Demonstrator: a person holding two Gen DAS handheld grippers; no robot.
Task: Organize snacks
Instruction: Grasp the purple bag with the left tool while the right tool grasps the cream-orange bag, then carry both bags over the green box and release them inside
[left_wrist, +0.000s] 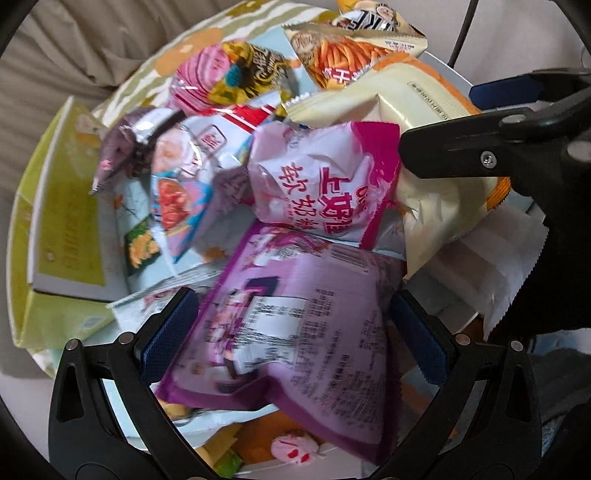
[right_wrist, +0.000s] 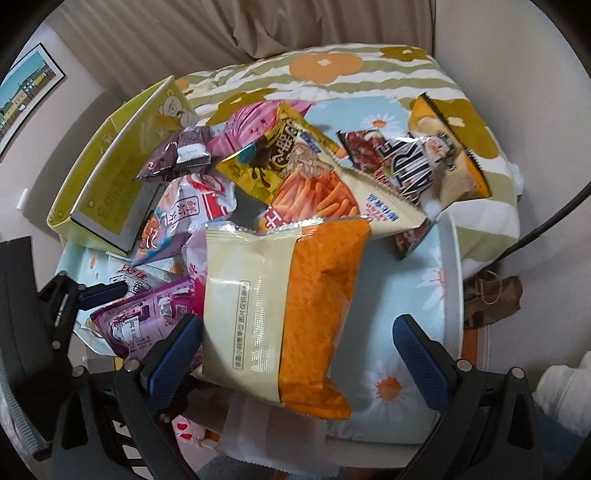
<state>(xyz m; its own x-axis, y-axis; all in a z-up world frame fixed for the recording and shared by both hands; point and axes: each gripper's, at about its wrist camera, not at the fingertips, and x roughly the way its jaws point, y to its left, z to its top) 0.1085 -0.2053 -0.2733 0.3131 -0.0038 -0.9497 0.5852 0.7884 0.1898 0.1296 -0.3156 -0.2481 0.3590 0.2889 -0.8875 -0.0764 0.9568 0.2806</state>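
Note:
A heap of snack packets lies on a flowered cloth (right_wrist: 406, 288). In the left wrist view my left gripper (left_wrist: 295, 336) points down, open, with its blue pads either side of a purple packet (left_wrist: 295, 295); I cannot tell if they touch it. My right gripper (right_wrist: 297, 354) is open over a cream and orange bag (right_wrist: 295, 295); its left pad is close to the bag and its right pad is well clear. One finger (left_wrist: 454, 147) of the right gripper shows above that bag (left_wrist: 417, 96). One finger (right_wrist: 105, 291) of the left gripper shows over the purple packet (right_wrist: 147, 317).
A yellow-green box (right_wrist: 110, 177) stands open at the left of the heap. A pink and white candy bag (left_wrist: 317, 184), a fries bag (right_wrist: 317, 188), a gold packet (right_wrist: 273, 155) and several more crowd the middle. A white tray rim (right_wrist: 452, 277) runs along the right. A black cable (right_wrist: 546, 225) hangs beyond it.

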